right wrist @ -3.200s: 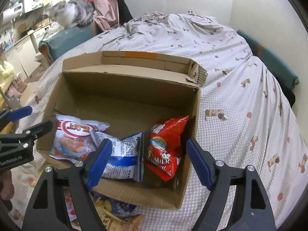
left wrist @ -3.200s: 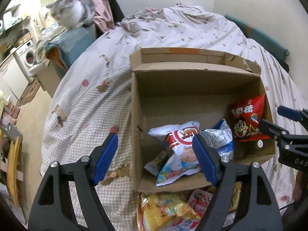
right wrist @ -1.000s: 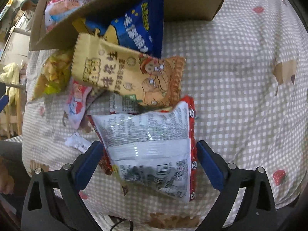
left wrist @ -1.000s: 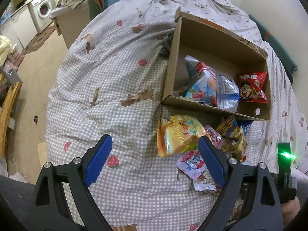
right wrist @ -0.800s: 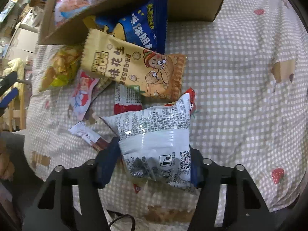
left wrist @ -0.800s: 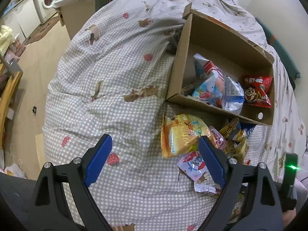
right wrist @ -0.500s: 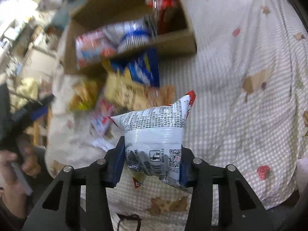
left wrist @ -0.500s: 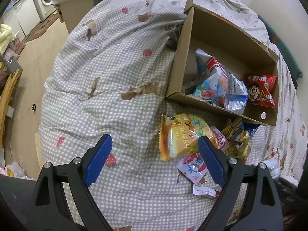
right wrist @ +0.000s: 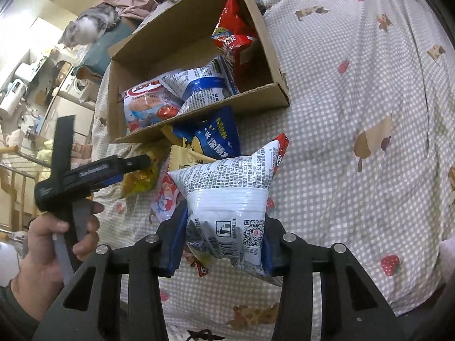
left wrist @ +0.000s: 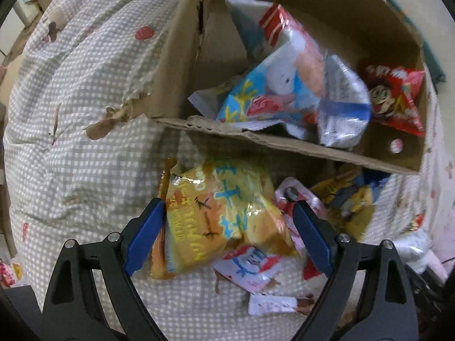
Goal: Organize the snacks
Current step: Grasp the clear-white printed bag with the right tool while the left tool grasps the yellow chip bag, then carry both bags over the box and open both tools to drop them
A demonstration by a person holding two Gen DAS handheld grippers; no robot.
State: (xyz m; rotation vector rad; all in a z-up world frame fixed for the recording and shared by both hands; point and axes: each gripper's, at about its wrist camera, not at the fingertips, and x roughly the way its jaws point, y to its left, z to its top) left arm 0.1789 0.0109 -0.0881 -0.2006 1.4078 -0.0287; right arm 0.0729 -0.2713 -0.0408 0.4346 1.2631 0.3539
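A cardboard box [left wrist: 176, 65] [right wrist: 270, 56] lies on the bed with several snack bags inside. More bags lie loose in front of it. In the left wrist view my left gripper [left wrist: 227, 238] stands open low over a yellow-orange snack bag [left wrist: 216, 213], one blue finger on each side of it, pads not pressing. In the right wrist view my right gripper [right wrist: 224, 244] is shut on a silver-white snack bag [right wrist: 227, 199] with red edges, held up off the bed. The left gripper's body [right wrist: 93, 170] and the hand holding it show at the left of that view.
Loose packets around the yellow bag: a pink-white one [left wrist: 250, 264], a small white one [left wrist: 273, 304], a yellow-blue one [left wrist: 347, 199]. A dark blue bag [right wrist: 216, 136] lies against the box front. A cat [right wrist: 85, 25] sits beyond the box. The checked bedspread [right wrist: 355, 99] spreads right.
My left gripper dropped and moved in over the yellow bag, which now lies between its fingers. My right gripper closed on the silver bag, lifted it and tilted up toward the box.
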